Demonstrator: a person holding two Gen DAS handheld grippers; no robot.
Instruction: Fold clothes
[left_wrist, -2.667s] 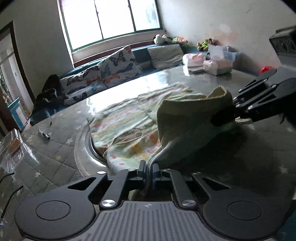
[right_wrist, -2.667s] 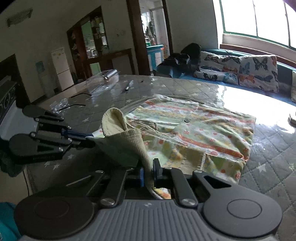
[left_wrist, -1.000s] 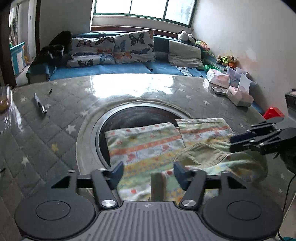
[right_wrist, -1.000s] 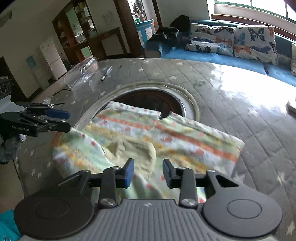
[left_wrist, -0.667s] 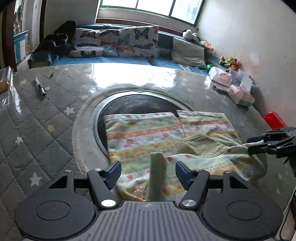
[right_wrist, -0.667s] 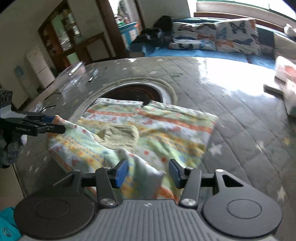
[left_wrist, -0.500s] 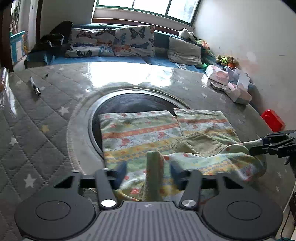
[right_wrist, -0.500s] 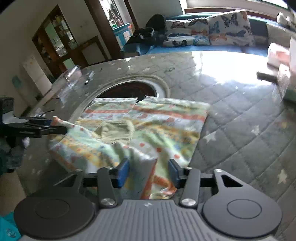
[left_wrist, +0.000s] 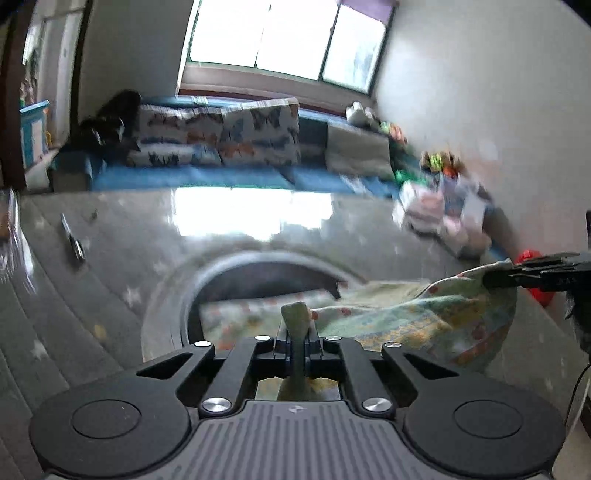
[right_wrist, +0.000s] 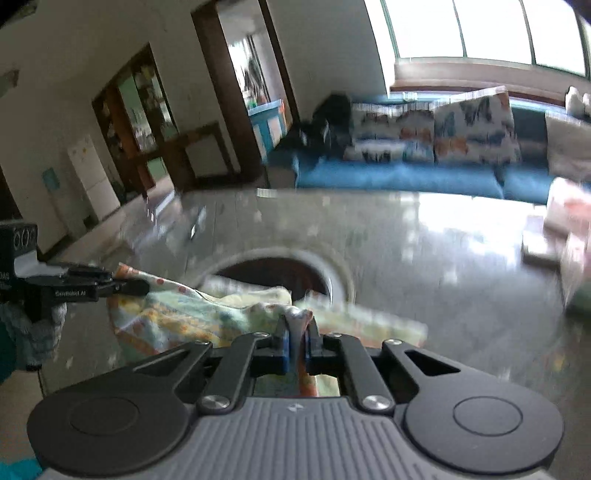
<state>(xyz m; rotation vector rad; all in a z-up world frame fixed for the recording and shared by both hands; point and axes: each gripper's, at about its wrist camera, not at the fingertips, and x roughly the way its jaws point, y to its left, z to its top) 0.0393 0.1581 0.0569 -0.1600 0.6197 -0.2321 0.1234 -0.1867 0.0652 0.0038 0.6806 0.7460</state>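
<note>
Jaws of both grippers, left gripper (left_wrist: 296, 341) and right gripper (right_wrist: 296, 341), pinch the pastel, striped garment (left_wrist: 406, 317).

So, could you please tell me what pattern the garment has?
The garment is pale green-yellow with orange stripes and red dots, clearest in the left wrist view.

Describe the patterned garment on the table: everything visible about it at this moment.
The garment is soft, thin cloth, pale green and yellow with orange stripes and red dots, and has a plain olive inner layer. It is partly folded, its far part lying over the round dark recess in the quilted grey table. Its near edge is raised at two points: the left hand-held gripper and the right hand-held gripper are each shut on a pinch of it, and the cloth sags between them. Motion blur hides finer detail.
</note>
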